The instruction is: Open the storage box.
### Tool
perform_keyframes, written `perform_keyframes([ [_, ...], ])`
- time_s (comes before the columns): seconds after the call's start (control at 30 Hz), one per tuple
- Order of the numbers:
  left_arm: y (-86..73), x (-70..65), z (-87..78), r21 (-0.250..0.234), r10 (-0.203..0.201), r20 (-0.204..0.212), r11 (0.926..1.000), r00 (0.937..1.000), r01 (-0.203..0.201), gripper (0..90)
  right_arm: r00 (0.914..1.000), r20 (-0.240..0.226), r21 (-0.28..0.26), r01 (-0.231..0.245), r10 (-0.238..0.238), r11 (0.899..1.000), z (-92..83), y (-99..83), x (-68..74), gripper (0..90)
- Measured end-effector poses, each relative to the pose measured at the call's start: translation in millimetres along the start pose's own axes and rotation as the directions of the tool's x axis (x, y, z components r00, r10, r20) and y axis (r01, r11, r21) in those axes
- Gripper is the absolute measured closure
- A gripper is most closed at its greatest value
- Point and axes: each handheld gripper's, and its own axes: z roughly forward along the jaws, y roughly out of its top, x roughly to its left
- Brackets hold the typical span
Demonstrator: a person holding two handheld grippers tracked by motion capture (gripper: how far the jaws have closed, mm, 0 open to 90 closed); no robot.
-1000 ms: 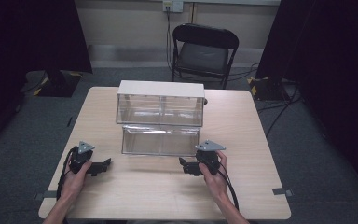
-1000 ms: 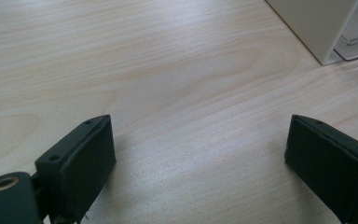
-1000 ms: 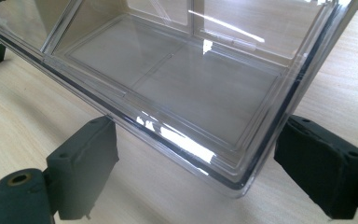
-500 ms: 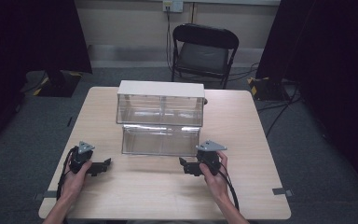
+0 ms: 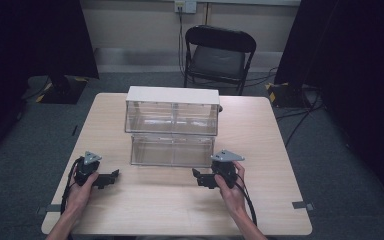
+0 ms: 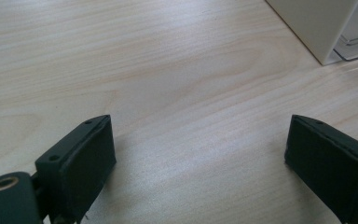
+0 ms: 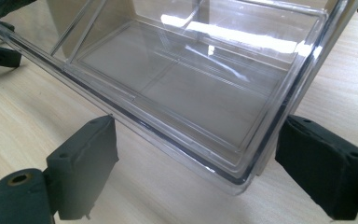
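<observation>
Standing pulled out of its cabinet point(image 5: 172, 110), the clear drawer point(image 5: 172, 149) lies bare, both grippers point(image 5: 206, 178) spread wide.

Stood beyond the pale wooden square table point(image 5: 260, 150): a black folding metal chair point(image 5: 219, 55), on grey carpeted floor point(image 5: 330, 165). Hung at both sides: dark black curtains point(image 5: 360, 65). Ran behind, a cream wall point(image 5: 135, 25) with a white socket point(image 5: 185, 6), black cables point(image 5: 300, 117) trailing below.

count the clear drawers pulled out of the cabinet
1. The lower drawer is pulled out toward the person, in front of the cabinet, between the left tool and right tool. The upper level looks shut.
</observation>
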Motion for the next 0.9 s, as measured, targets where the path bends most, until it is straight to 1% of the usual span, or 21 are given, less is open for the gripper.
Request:
perform_keyframes([
  [0.53,0.0,0.0,0.1,0.000,0.000,0.001,1.0000,1.0000,0.000,7.9,1.0000,0.000,-0.008,-0.001,0.001,1.000,-3.6,1.8,1.7,11.9],
  [0.67,0.0,-0.1,0.1,0.000,-0.001,0.000,1.0000,1.0000,0.001,7.9,1.0000,0.004,-0.021,0.000,0.000,1.000,-5.0,3.1,1.9,12.3],
  [0.7,0.0,0.0,0.0,0.000,0.000,0.000,1.0000,1.0000,0.000,7.9,1.0000,0.003,-0.020,-0.003,0.003,1.000,-5.8,3.9,2.0,12.0],
  [0.73,0.0,0.0,0.0,0.000,0.000,0.000,1.0000,1.0000,0.000,7.9,1.0000,-0.004,-0.025,-0.001,0.001,1.000,-6.7,5.6,0.8,9.8],
  [0.9,0.0,0.0,0.0,0.000,0.000,0.000,1.0000,1.0000,0.000,7.9,1.0000,-0.010,-0.033,-0.002,0.001,0.999,-7.6,6.9,0.0,8.9],
])
